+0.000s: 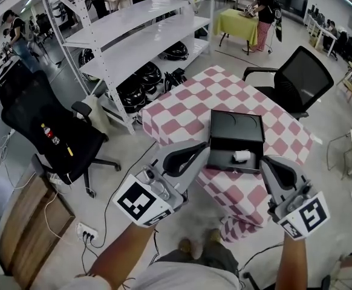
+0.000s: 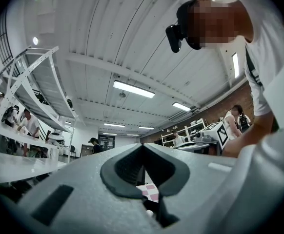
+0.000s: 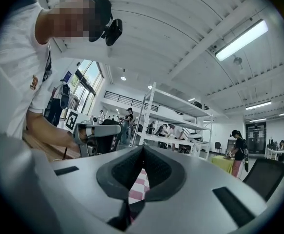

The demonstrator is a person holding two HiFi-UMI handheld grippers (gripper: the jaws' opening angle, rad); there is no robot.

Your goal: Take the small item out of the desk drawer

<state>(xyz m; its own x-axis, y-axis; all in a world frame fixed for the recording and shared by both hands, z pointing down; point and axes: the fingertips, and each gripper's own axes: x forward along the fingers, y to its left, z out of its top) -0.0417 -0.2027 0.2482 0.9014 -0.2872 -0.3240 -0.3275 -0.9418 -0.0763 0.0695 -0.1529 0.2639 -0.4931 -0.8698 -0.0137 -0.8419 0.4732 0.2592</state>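
**Head view: small white item lies in the open drawer, both grippers closed and empty just short of it**

Head view puts the item [image 1: 242, 156] on the dark floor of the drawer [image 1: 221, 154], toward its right side, with nothing touching it; the drawer stands pulled out toward the person from a flat black box [image 1: 236, 124]. The left gripper [image 1: 204, 151] hangs just beside the drawer's left front corner, and the right gripper [image 1: 265, 161] is near the right front corner; both point away from the person, with the item lying between them and a little beyond.

In the left gripper view the fingers [image 2: 132, 167] of the left gripper [image 2: 143, 147] meet at their tips and hold nothing; only a scrap of checked cloth [image 2: 152, 191] shows through the gap lower down. In the right gripper view the right gripper [image 3: 143, 149] is likewise closed tip to tip and empty, with the same cloth [image 3: 139, 184] seen below the tips.

The box sits near the front edge of a surface [image 1: 182, 104] covered in pink-and-white checks; a black chair [image 1: 300, 80] stands at its far right, and another chair [image 1: 49, 132] is well apart to the left. White shelves [image 1: 133, 35] run behind the surface; a person [image 1: 264, 8] stands at a yellow table [image 1: 236, 23] in the distance.
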